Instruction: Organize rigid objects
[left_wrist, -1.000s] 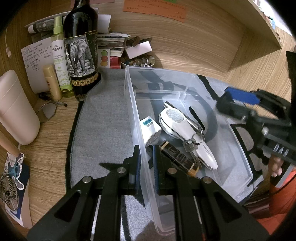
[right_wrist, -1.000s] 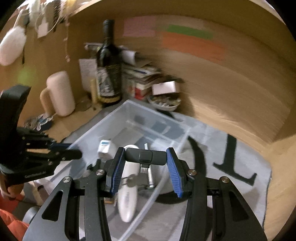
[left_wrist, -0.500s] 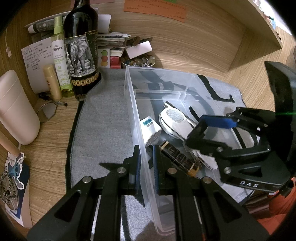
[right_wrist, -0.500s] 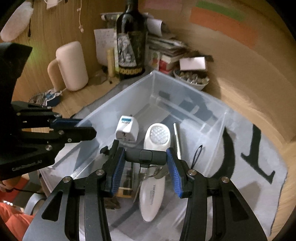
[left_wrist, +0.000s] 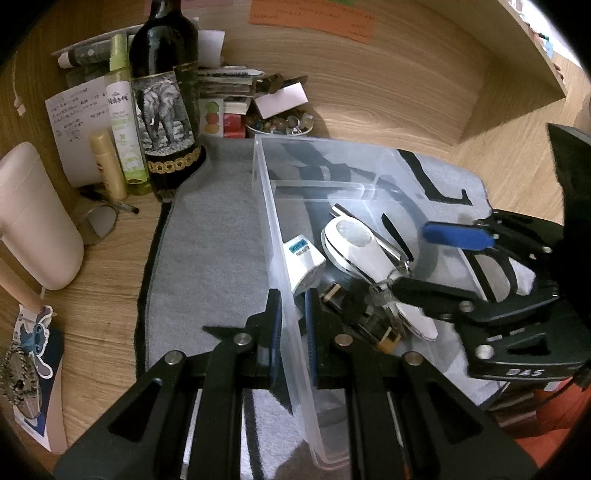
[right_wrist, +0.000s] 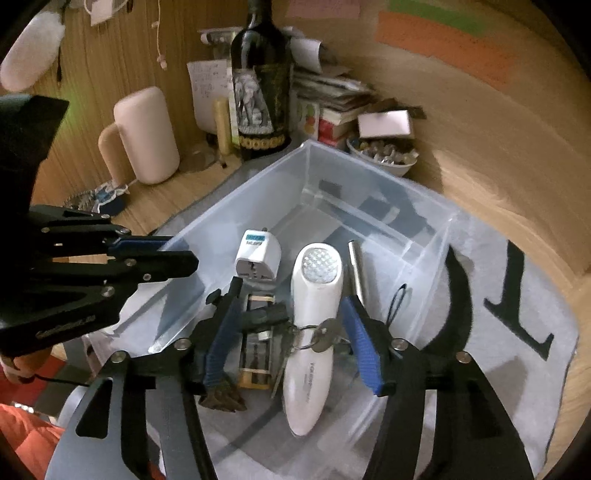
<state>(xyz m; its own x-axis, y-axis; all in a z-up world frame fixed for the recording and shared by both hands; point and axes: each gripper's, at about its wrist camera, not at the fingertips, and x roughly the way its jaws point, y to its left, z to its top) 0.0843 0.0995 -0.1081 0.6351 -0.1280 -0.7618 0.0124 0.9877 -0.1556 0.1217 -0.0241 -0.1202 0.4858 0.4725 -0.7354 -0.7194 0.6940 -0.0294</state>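
Bin (left_wrist: 373, 155), clear plastic, sits on a grey mat (left_wrist: 214, 236) on the wooden table (left_wrist: 92, 266). At far left stand a pink jug (left_wrist: 33, 218) and a dark bottle (left_wrist: 166, 107) (elephant label). The left hand-held gripper (left_wrist: 293, 328) is clamped shut on the bin's near wall, one finger outside, one inside. Inside the bin, from left: a white plug adapter (right_wrist: 257, 256), a dark lighter (right_wrist: 255, 347), a white handheld device (right_wrist: 314, 325) with keys (right_wrist: 325, 334) lying across it, and a metal pen (right_wrist: 357, 269). The right hand-held gripper (right_wrist: 291, 339) hangs low in the bin, its jaws opening; a black fob (right_wrist: 264, 315) lies between them, touching the left pad and clear of the right.
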